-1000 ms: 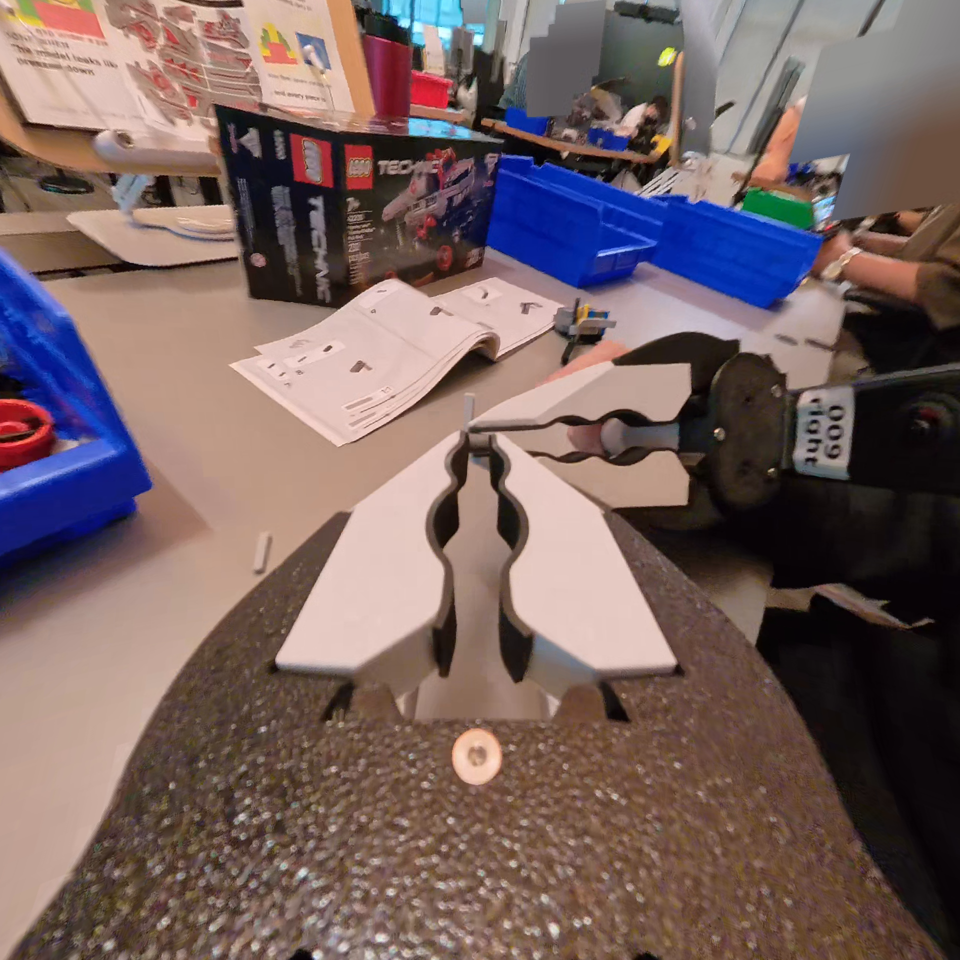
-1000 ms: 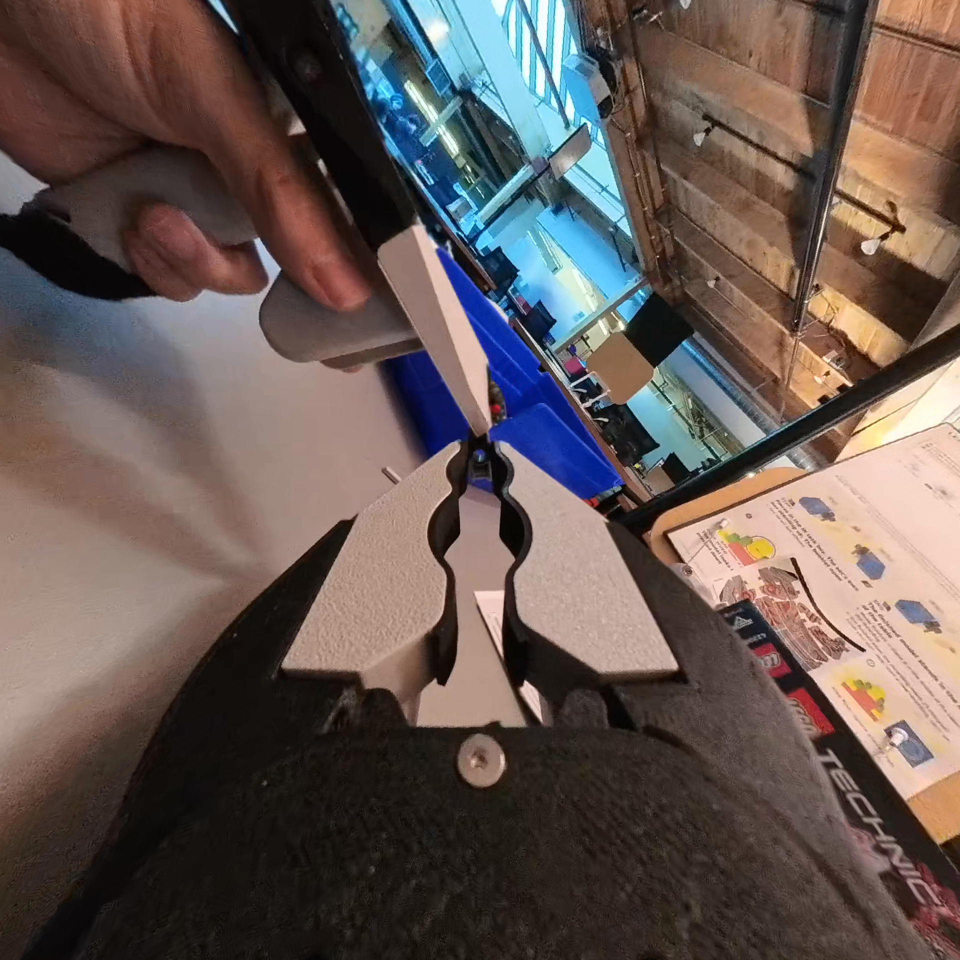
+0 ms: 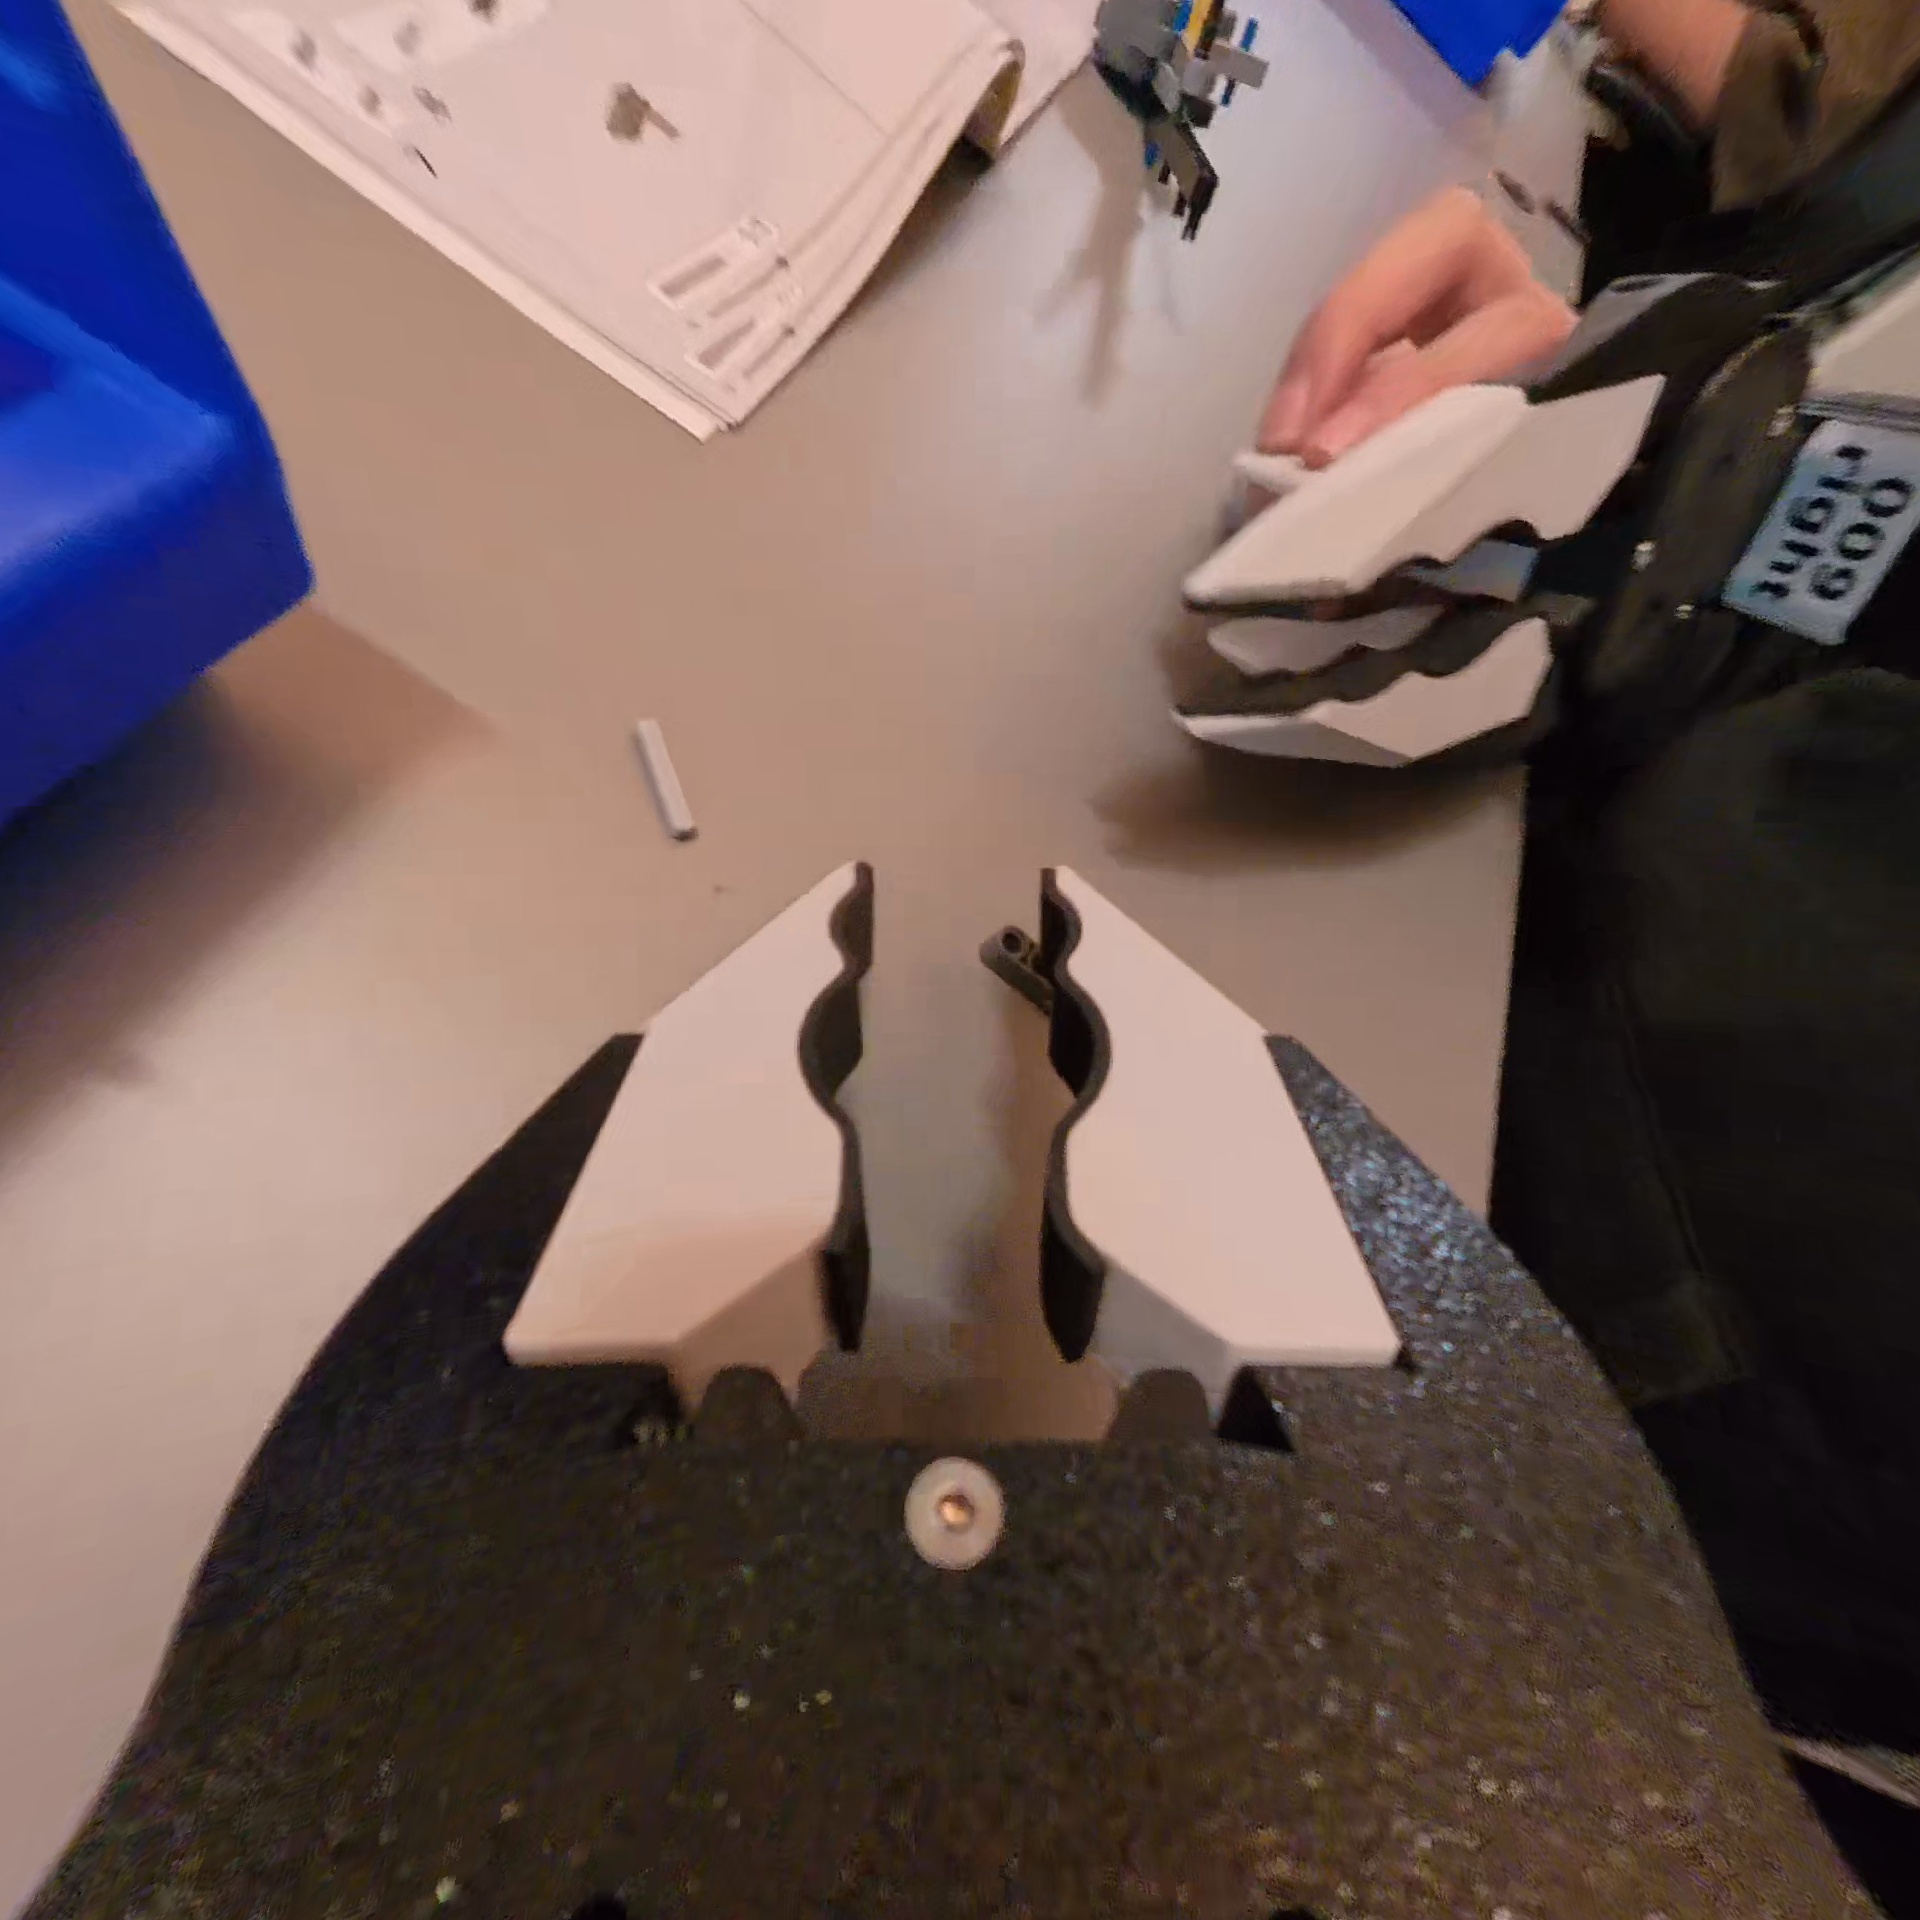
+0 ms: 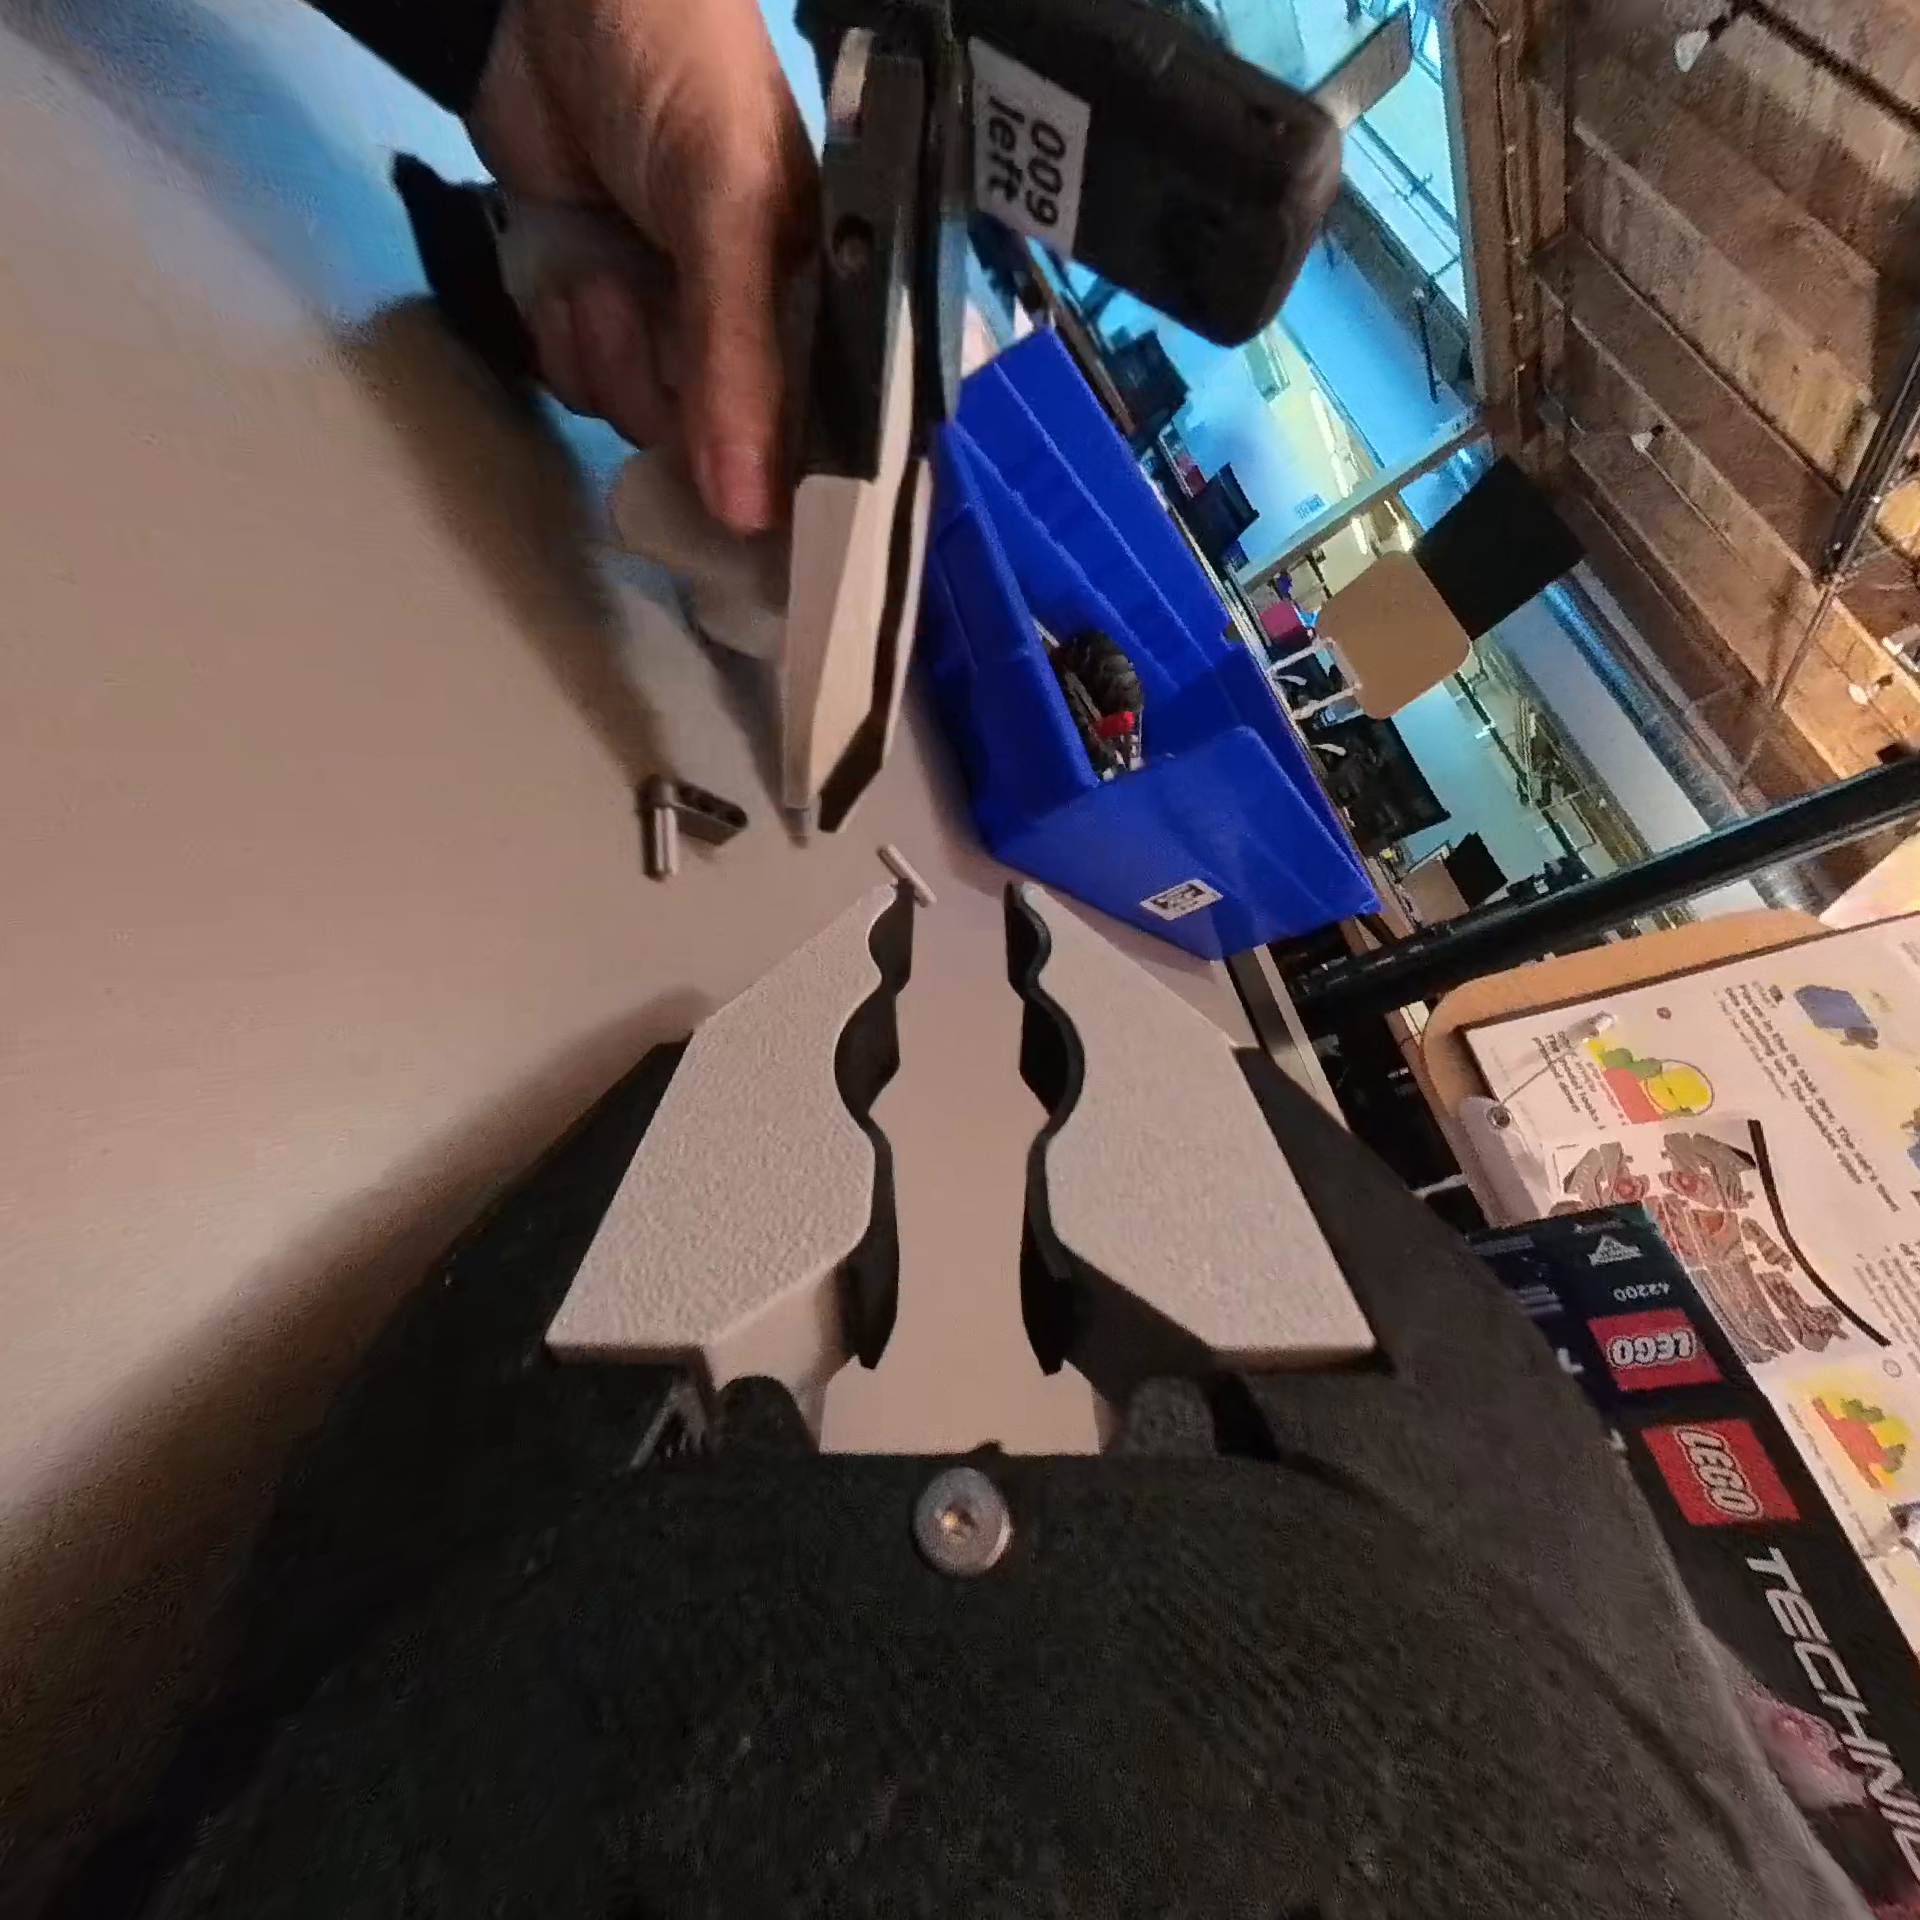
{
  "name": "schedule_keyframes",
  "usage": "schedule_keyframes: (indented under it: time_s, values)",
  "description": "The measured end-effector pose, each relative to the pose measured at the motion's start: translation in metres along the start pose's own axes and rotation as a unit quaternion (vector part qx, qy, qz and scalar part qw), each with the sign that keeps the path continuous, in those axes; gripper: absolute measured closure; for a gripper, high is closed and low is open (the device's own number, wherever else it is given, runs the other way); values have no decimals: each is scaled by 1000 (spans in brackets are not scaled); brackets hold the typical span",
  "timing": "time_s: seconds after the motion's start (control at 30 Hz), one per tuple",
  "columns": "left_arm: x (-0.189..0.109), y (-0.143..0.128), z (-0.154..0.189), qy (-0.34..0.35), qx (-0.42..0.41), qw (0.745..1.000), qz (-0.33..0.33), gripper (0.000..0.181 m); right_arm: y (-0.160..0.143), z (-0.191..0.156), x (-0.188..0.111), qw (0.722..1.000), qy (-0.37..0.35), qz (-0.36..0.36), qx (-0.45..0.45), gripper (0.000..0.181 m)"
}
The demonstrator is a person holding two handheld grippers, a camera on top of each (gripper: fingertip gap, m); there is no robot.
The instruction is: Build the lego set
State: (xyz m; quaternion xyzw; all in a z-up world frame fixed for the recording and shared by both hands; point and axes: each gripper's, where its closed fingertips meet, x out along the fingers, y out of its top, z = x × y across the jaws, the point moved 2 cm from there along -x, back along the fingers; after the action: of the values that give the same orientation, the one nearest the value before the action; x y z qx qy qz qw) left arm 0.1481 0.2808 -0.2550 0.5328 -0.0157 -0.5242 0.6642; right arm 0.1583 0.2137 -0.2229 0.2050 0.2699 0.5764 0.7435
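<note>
In the left wrist view, the left gripper (image 3: 956, 883) is hovering over the grey bench (image 3: 935, 582) with its two pale grey fingers (image 3: 727, 1122) standing apart and nothing clamped between them. A small dark grey Lego connector piece (image 3: 1013, 961) is lying on the bench in the gap, right against the inner edge of the right-hand finger. A short light grey Lego axle (image 3: 663, 779) is lying loose on the bench just ahead and to the left of the fingertips. Farther off, a white open instruction booklet (image 3: 644, 166) is lying flat, and a small grey, black, yellow and blue partly built Lego assembly (image 3: 1174, 62) is sitting beside it. A blue plastic bin (image 3: 114, 416) is filling the left edge. At the right, the right gripper (image 3: 1195, 655) is reaching in, a hand (image 3: 1403, 312) wrapped around it, its fingers slightly parted.

In the right wrist view, the right gripper (image 4: 956, 899) is holding its jaws apart and empty, tilted steeply over the bench (image 4: 260, 727). The light grey axle (image 4: 906, 875) is lying on the bench at the tip of its left-hand finger. The left gripper (image 4: 810, 821) is pointing down at the bench, held by a hand (image 4: 665, 239), and the dark grey connector (image 4: 686, 816) is lying just beside its tips. Behind, the blue bin (image 4: 1143, 769) is holding dark wheel-like parts, and a black Lego box (image 4: 1714, 1455) is showing at the lower right.
</note>
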Motion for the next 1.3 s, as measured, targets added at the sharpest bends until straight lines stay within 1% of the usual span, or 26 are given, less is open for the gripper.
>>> schedule_keyframes:
  time_s: [0.07, 0.1, 0.17, 0.23, 0.27, 0.3, 0.37, 0.43, 0.47, 0.5, 0.53, 0.57, 0.6, 0.63, 0.67, 0.7, 0.73, 0.77, 0.83, 0.9, 0.93, 0.97, 1.03, 1.1, 1.17, 1.3]
  values:
    - [-6, 6, -2, 43, 34, 998, 26, 149, 4, -4, -3, 1000, 1, 1, -7, 167]
    - [-11, 12, -5, 80, 47, 995, 40, 146, 2, -3, -6, 1000, -7, -10, -14, 167]
    - [-20, 32, -5, 163, 79, 981, 72, 141, -8, 7, -16, 997, -50, -49, -27, 167]
    - [-14, 62, 13, 212, 144, 961, 104, 136, -17, 26, -36, 992, -109, -69, -8, 169]
    - [-2, 77, 23, 230, 183, 950, 107, 134, -19, 36, -49, 988, -134, -73, 4, 170]
    - [15, 90, 30, 246, 223, 938, 97, 125, -25, 45, -64, 984, -158, -83, 11, 170]
    - [59, 109, 33, 280, 296, 912, 44, 109, -45, 55, -94, 974, -191, -122, 26, 170]
    - [101, 123, 17, 323, 361, 874, -23, 99, -67, 61, -123, 963, -215, -159, 38, 170]
    - [120, 127, 6, 334, 387, 858, -55, 98, -77, 65, -137, 956, -229, -176, 39, 170]
    - [137, 129, -3, 330, 401, 851, -85, 96, -87, 67, -150, 951, -241, -192, 39, 170]
    - [151, 132, -12, 323, 400, 852, -102, 112, -96, 69, -160, 946, -248, -205, 40, 170]
    - [163, 135, -18, 313, 390, 859, -111, 131, -104, 70, -167, 943, -253, -211, 42, 170]
    - [173, 138, -21, 295, 383, 868, -117, 144, -106, 73, -172, 941, -258, -212, 46, 170]
    - [179, 141, -24, 283, 379, 873, -122, 152, -107, 76, -176, 940, -267, -207, 52, 170]
    - [180, 147, -28, 282, 376, 873, -127, 167, -108, 76, -175, 940, -267, -205, 60, 170]
    - [177, 157, -31, 289, 378, 871, -123, 176, -110, 75, -173, 940, -261, -211, 59, 170]
    - [173, 169, -29, 287, 385, 870, -113, 181, -111, 73, -170, 942, -251, -217, 50, 169]
    - [169, 182, -23, 272, 388, 874, -104, 181, -111, 70, -166, 945, -240, -219, 39, 169]
    - [158, 213, -9, 238, 373, 892, -90, 181, -108, 66, -160, 948, -229, -219, 13, 170]
    - [151, 242, 6, 201, 356, 909, -84, 181, -109, 64, -156, 950, -218, -225, -5, 170]
    - [150, 254, 11, 188, 353, 912, -87, 181, -110, 63, -155, 949, -216, -230, -10, 170]
    - [148, 265, 13, 183, 357, 911, -96, 181, -111, 64, -154, 949, -215, -232, -11, 170]
    - [147, 282, 15, 192, 379, 899, -106, 181, -113, 64, -155, 949, -216, -232, -1, 170]
    - [149, 285, 20, 186, 393, 892, -124, 181, -114, 67, -157, 948, -222, -228, 14, 172]
    - [151, 279, 19, 197, 406, 883, -133, 181, -115, 67, -158, 949, -219, -225, 24, 171]
    - [159, 247, 10, 205, 417, 877, -120, 181, -110, 63, -154, 953, -209, -218, 6, 172]
